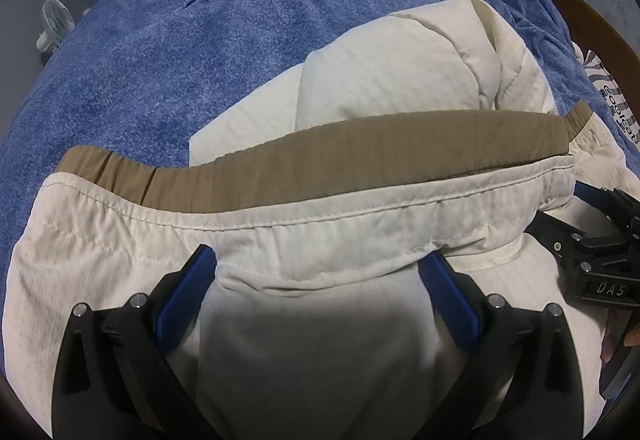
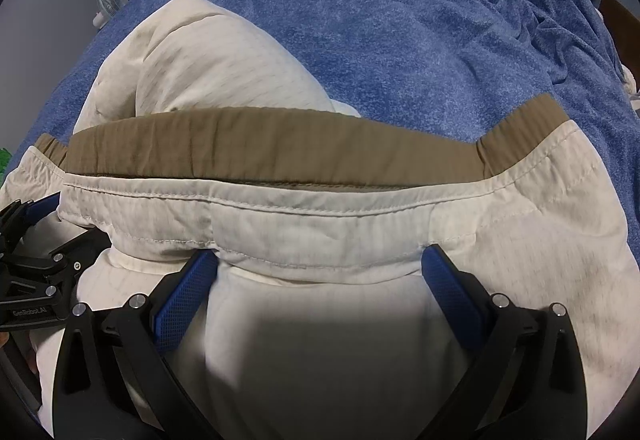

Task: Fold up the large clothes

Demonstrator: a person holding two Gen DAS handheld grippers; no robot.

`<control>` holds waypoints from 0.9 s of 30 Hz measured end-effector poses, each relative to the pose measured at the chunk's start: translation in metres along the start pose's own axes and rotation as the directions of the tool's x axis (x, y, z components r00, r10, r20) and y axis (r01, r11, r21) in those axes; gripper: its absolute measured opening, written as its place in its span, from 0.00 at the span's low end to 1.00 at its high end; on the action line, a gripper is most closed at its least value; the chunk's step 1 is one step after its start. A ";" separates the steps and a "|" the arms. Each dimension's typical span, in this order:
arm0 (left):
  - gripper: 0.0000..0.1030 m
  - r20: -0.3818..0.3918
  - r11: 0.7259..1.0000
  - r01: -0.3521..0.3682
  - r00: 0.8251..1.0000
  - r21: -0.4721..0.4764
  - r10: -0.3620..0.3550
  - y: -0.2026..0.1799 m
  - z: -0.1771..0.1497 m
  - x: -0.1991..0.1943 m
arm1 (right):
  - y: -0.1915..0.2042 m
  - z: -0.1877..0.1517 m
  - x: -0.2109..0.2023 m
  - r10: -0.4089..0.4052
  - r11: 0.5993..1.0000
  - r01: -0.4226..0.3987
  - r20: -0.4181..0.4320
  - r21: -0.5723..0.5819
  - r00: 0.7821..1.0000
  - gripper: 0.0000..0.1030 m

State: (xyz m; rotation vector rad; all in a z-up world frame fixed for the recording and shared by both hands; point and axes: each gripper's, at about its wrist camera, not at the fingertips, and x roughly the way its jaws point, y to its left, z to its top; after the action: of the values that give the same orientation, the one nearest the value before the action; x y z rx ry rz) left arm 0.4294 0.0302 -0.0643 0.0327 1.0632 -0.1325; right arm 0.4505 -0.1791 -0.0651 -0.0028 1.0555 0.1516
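While both jaws are standing spread, the cream garment (image 1: 320,232) is bunching between them. Its tan waistband (image 2: 280,148) is lying just beyond, over the blue blanket (image 1: 180,52).

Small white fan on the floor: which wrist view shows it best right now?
Left wrist view: the fan shows whole beyond the blue blanket. The right wrist view catches only its top behind the cream garment.

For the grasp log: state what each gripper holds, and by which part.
Neither visibly grips: the left gripper and right gripper stand open, fingers straddling the cream quilted garment just below its white stitched hem, beside the tan band.
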 end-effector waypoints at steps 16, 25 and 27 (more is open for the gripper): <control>0.94 0.031 1.000 0.004 1.000 -0.005 -0.004 -0.001 -0.004 0.001 | -0.001 -0.004 0.001 0.000 1.000 0.000 0.045 0.005 0.999 0.95; 0.94 0.151 1.000 0.011 0.988 0.001 -0.011 0.033 -0.018 -0.083 | -0.046 -0.010 -0.074 0.017 1.000 -0.020 0.194 0.016 0.981 0.92; 0.94 0.106 1.000 0.001 0.994 -0.031 0.002 0.051 -0.021 -0.086 | -0.068 -0.016 -0.087 -0.053 0.998 0.046 0.212 0.042 0.976 0.93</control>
State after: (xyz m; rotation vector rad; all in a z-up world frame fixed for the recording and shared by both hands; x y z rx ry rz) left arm 0.3760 0.0903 -0.0011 -0.0025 0.9594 -0.1157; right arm 0.4035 -0.2581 -0.0024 0.0202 0.8433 0.0850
